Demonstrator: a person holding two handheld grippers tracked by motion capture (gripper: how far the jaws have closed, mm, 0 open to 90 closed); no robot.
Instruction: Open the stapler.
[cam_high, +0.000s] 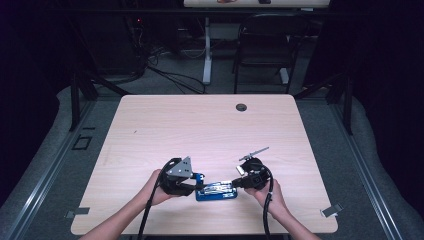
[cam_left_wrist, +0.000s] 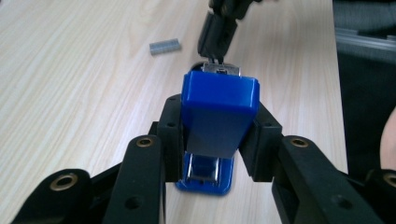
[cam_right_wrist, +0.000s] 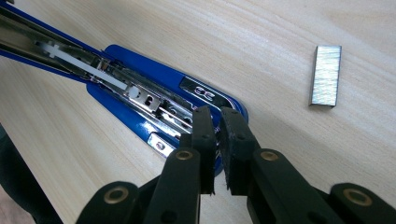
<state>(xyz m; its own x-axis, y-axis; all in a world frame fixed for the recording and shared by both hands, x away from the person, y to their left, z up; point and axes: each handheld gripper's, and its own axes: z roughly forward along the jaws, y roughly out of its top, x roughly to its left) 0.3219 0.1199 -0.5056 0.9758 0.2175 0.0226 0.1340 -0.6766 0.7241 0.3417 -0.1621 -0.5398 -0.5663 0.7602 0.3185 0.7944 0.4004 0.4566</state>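
Observation:
A blue stapler (cam_high: 216, 191) lies opened near the table's front edge, its metal staple channel (cam_right_wrist: 116, 84) bared. My left gripper (cam_left_wrist: 217, 140) is shut on the stapler's raised blue top cover (cam_left_wrist: 219, 107), a pad pressing each side. In the high view the left gripper (cam_high: 196, 185) sits at the stapler's left end. My right gripper (cam_right_wrist: 217, 123) is shut, its tips on the front end of the stapler's base (cam_right_wrist: 205, 93). I cannot tell whether a thin metal part is pinched. The right gripper (cam_high: 236, 182) comes in from the stapler's right.
A strip of staples (cam_right_wrist: 325, 74) lies loose on the wood beside the stapler, and the same staple strip (cam_left_wrist: 164, 46) shows in the left gripper view. The table (cam_high: 200, 125) has a cable hole (cam_high: 241, 107) at the back. A chair (cam_high: 265, 45) stands beyond it.

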